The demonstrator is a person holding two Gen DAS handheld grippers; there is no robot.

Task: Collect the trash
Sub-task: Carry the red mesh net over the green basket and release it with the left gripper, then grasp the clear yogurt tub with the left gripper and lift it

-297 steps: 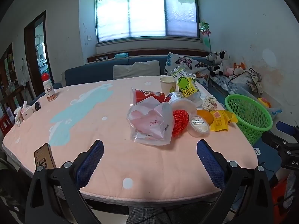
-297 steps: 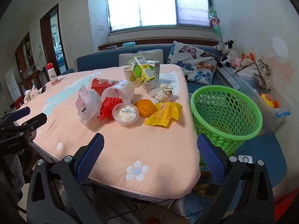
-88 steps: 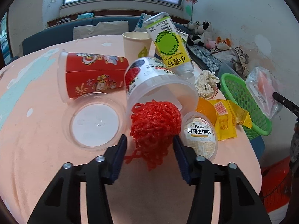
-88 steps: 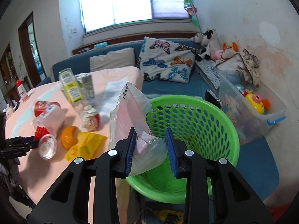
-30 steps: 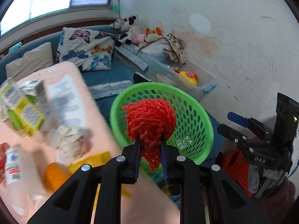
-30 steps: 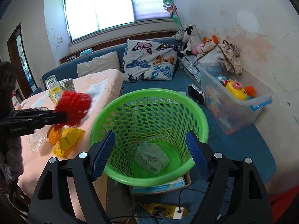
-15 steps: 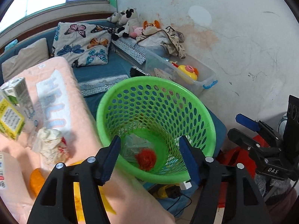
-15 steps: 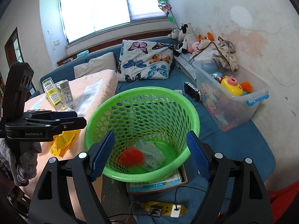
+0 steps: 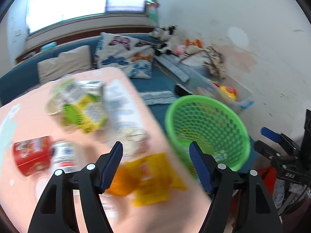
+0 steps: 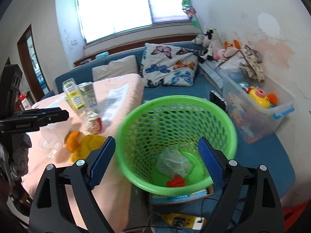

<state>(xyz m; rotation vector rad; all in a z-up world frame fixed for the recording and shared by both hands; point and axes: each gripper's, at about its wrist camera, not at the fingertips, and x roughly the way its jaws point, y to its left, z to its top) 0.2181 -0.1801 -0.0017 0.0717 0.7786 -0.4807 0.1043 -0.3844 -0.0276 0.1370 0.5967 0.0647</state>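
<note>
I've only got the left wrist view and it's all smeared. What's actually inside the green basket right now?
Observer: The right wrist view looks down into the green basket. A red mesh ball lies on the bottom beside a crumpled clear bag.
Operator: Is the right gripper carrying anything?
Observer: No. The right gripper is open and empty, above the basket's near rim.
Operator: What's on the table closest to the basket?
Observer: Yellow wrappers, with an orange right beside them.
</note>
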